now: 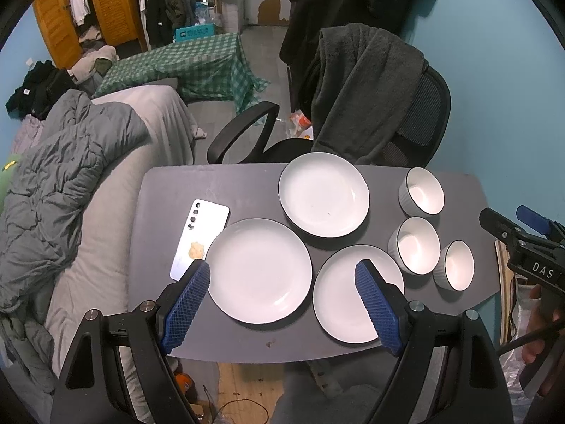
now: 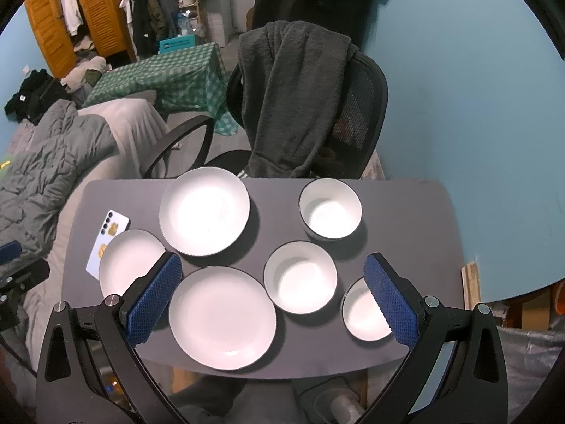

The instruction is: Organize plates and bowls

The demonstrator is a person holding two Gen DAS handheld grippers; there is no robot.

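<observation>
All the dishes sit upright, open sides up; being round, none has a long axis. There are three white plates with dark rims: the far plate [image 1: 323,194] toward the back edge of the bench [image 1: 169,190], the left plate [image 1: 259,270] nearer the front, and the near plate [image 1: 339,296] just to its right, close together but not stacked. To the right of the plates stand three white bowls in a loose column: the far bowl [image 1: 422,190], the middle bowl [image 1: 415,245] and the near bowl [image 1: 455,265], the last two almost touching. One pale phone [image 1: 199,238] lies face down at the left, its long axis running from front-left to back-right, its near end just beside the left plate. The left tool [image 1: 282,270] hovers above the front plates with its blue pads spread wide, gripping nothing; the right tool [image 2: 273,265] hangs likewise spread and empty over the near plate and bowls. The bench is a dark grey slab. Behind it stands a black mesh office chair [image 1: 429,113] draped with a grey garment [image 1: 363,88], a bed [image 1: 106,190] with a rumpled grey duvet lies to the left, and the walls are light blue.
</observation>
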